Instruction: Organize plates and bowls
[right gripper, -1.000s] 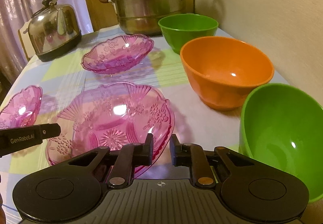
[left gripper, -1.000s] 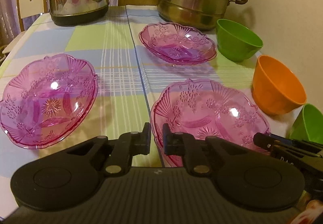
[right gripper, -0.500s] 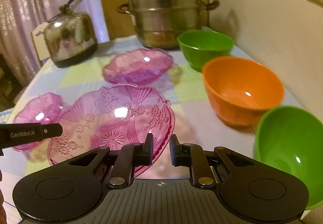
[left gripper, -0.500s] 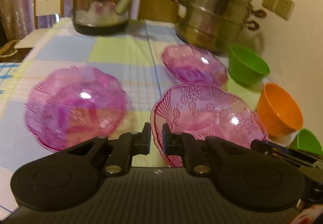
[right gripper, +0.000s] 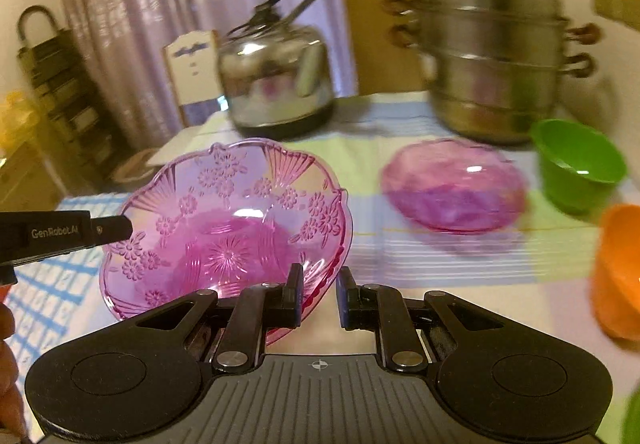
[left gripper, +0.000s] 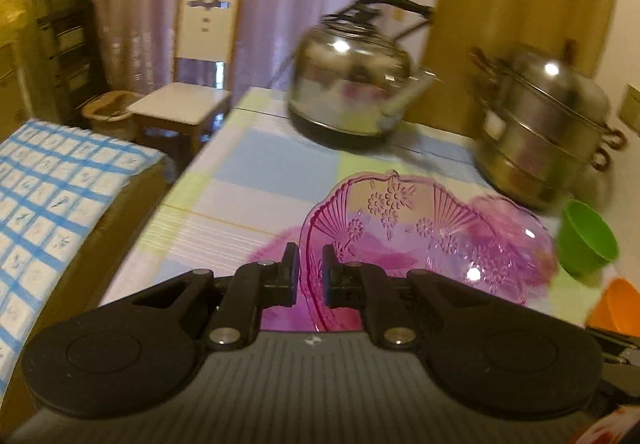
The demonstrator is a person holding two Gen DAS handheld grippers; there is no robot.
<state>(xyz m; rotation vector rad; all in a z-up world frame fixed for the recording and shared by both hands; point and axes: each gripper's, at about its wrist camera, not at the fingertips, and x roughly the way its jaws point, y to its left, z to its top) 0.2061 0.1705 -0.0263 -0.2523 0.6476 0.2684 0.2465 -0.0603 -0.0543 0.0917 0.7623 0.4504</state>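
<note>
A pink glass plate (left gripper: 400, 228) with a flower pattern hangs tilted above the table, held from both sides. My left gripper (left gripper: 310, 270) is shut on its near left rim. My right gripper (right gripper: 320, 296) is shut on the right rim of the same plate (right gripper: 224, 220). The left gripper's finger (right gripper: 80, 232) reaches in at the plate's left edge. Another pink plate (right gripper: 452, 188) lies on the checked tablecloth (right gripper: 440, 264) further right. A patch of a third pink plate (left gripper: 272, 250) shows beneath the held one. A green bowl (right gripper: 576, 164) and an orange bowl (right gripper: 616, 272) stand by the wall.
A steel kettle (left gripper: 352, 84) and a stacked steel steamer pot (right gripper: 492, 60) stand at the back of the table. A white chair (left gripper: 200, 64) and a blue checked cloth (left gripper: 52, 196) lie past the table's left edge. A second green bowl (right gripper: 632, 420) sits at the near right.
Both grippers have lifted the pink plate off the table and carried it left. The view has swung toward the table's left edge, and the bowls have slid to the right.
</note>
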